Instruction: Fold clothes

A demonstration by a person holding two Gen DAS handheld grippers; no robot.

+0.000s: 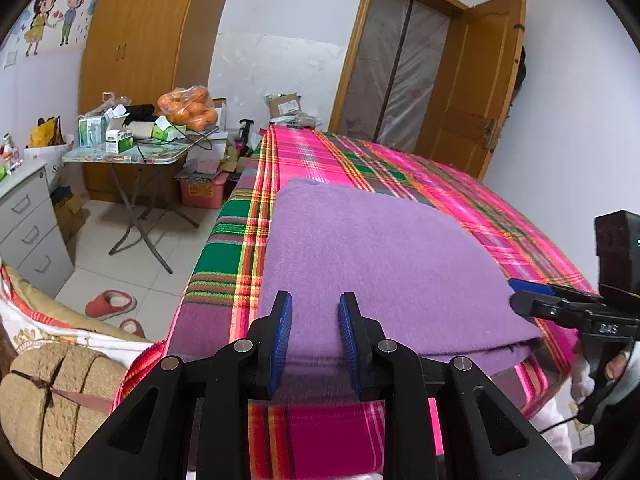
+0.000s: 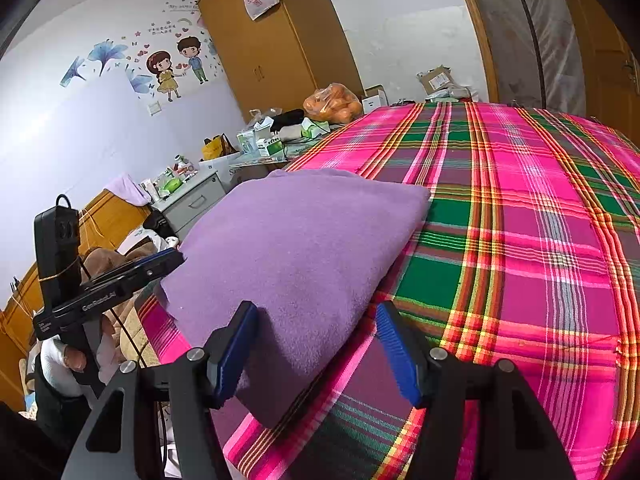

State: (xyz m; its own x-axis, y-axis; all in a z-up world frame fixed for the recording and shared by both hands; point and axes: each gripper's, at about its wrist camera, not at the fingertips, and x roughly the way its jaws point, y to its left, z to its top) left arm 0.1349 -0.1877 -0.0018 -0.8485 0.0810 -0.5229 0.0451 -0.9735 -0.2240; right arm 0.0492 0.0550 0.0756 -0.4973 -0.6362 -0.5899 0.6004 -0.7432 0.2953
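A folded purple garment (image 1: 380,264) is lying on the plaid bedsheet (image 1: 400,168), filling the centre of both views. The left gripper (image 1: 315,336) is hovering with jaws apart over its near edge, gripping nothing. The right gripper (image 2: 316,354) is gaping wide at its lower corner, also empty.

Purple garment (image 1: 384,264): fuzzy matt fleece-like cloth, near edge of bed. Plaid bedsheet (image 2: 520,240): thin woven cloth, matt, slightly wrinkled. Left gripper (image 1: 315,336): matt black plastic, ribbed blue pads, shiny metal pins. Wardrobe (image 1: 148,52) and door (image 1: 472,92): smooth varnished wood. Floor (image 1: 120,264): glossy tile.
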